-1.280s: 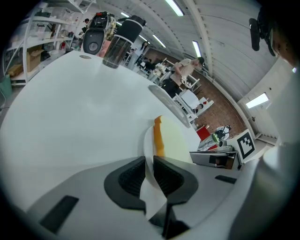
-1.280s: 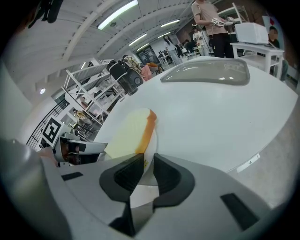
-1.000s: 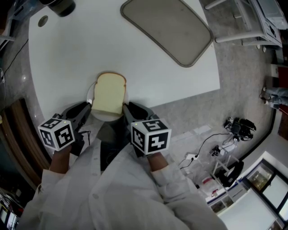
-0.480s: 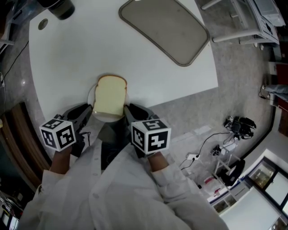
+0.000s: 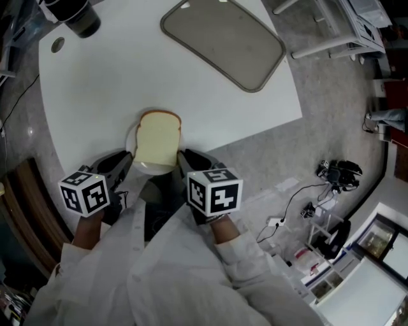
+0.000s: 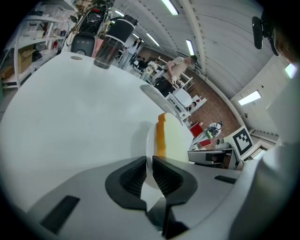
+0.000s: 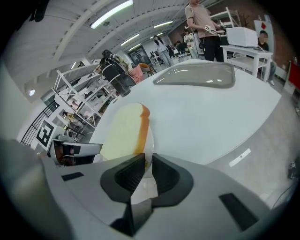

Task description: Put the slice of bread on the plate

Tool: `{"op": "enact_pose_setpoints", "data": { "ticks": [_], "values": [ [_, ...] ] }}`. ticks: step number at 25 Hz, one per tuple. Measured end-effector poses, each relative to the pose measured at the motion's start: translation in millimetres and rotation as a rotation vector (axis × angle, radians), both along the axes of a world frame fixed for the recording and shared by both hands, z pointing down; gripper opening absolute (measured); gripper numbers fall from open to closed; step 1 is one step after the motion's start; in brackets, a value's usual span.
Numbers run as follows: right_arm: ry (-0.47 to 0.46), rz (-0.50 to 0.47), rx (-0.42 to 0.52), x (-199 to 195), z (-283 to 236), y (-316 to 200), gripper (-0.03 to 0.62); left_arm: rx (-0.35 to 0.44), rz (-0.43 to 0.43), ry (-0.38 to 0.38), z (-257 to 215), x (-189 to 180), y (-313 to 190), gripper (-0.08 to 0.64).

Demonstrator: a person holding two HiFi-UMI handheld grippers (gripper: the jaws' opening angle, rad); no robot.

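Observation:
A slice of bread (image 5: 157, 136) with a brown crust lies flat on a small white plate (image 5: 150, 169) at the near edge of the white table (image 5: 115, 76). My left gripper (image 5: 125, 163) is shut on the plate's left rim, and my right gripper (image 5: 180, 159) is shut on its right rim. In the left gripper view the plate (image 6: 149, 140) runs edge-on into the closed left gripper (image 6: 149, 165), with the bread (image 6: 171, 140) beyond. The right gripper view shows the right gripper (image 7: 147, 165) pinching the plate's rim (image 7: 150, 146) beside the bread (image 7: 123, 132).
A grey rounded tray (image 5: 223, 39) lies at the table's far right. A dark cup (image 5: 75, 15) stands at the far left corner, near a round hole (image 5: 57, 44). Cables and small devices (image 5: 336, 173) lie on the floor to the right.
The plate with the bread has shifted a little toward me and the table's near edge. Both grippers have kept their hold on its rim.

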State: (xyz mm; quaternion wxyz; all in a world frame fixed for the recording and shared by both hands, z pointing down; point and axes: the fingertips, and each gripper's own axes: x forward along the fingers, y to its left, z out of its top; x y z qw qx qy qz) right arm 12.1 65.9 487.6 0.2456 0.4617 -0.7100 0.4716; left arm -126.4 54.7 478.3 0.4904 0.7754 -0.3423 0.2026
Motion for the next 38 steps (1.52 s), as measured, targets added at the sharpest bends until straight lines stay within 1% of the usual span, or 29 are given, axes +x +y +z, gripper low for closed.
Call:
{"op": "enact_pose_setpoints", "data": {
  "ticks": [6,12,16,19,23,29,34,38],
  "values": [
    [0.018,0.000,0.023,1,-6,-7,0.057,0.024,-0.006,0.018,-6,2,-10,0.046],
    [0.019,0.002,0.053,3,-21,-13,0.057,0.055,-0.003,0.015,-22,2,-13,0.046],
    [0.013,-0.006,0.070,16,-27,-28,0.057,0.079,-0.003,-0.001,-29,16,-26,0.046],
    [0.007,-0.012,0.071,28,-26,-38,0.057,0.082,-0.008,-0.004,-30,28,-36,0.046],
    [-0.010,-0.023,0.071,51,-30,-58,0.057,0.060,-0.035,0.006,-33,51,-51,0.045],
    [-0.021,-0.037,0.070,91,-34,-92,0.055,0.058,-0.076,0.009,-37,90,-84,0.044],
    [-0.042,-0.022,0.073,137,-35,-134,0.055,0.059,-0.071,0.021,-37,136,-122,0.044],
    [-0.048,-0.005,0.079,160,-41,-157,0.054,0.066,-0.066,0.040,-42,158,-147,0.043]
  ]
}}
